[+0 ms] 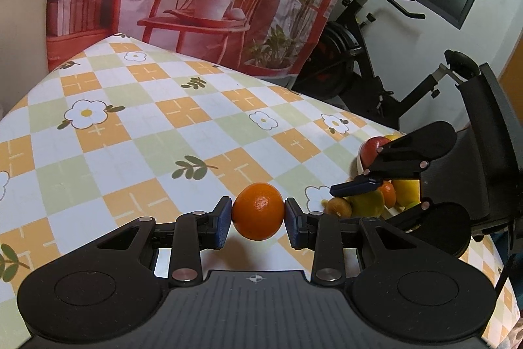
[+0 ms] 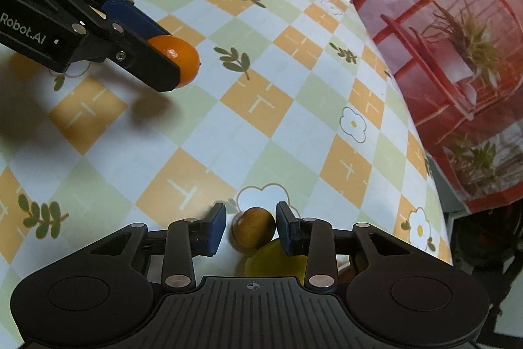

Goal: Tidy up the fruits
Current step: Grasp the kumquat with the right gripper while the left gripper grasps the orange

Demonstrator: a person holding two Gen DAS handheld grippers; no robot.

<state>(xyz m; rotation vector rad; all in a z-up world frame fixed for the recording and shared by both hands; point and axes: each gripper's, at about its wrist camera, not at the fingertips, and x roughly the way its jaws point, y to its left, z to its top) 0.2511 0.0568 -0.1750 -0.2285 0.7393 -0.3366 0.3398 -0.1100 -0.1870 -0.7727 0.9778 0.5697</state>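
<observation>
The left hand-held gripper [image 1: 258, 219] was closed on an orange [image 1: 258, 211], held above the checked surface [image 1: 147, 133]. The right hand-held gripper [image 2: 251, 229], tipped steeply down, had its right pad touching a small brown fruit [image 2: 253, 229], left pad apart.

Dim warm light, fisheye-warped edges
</observation>
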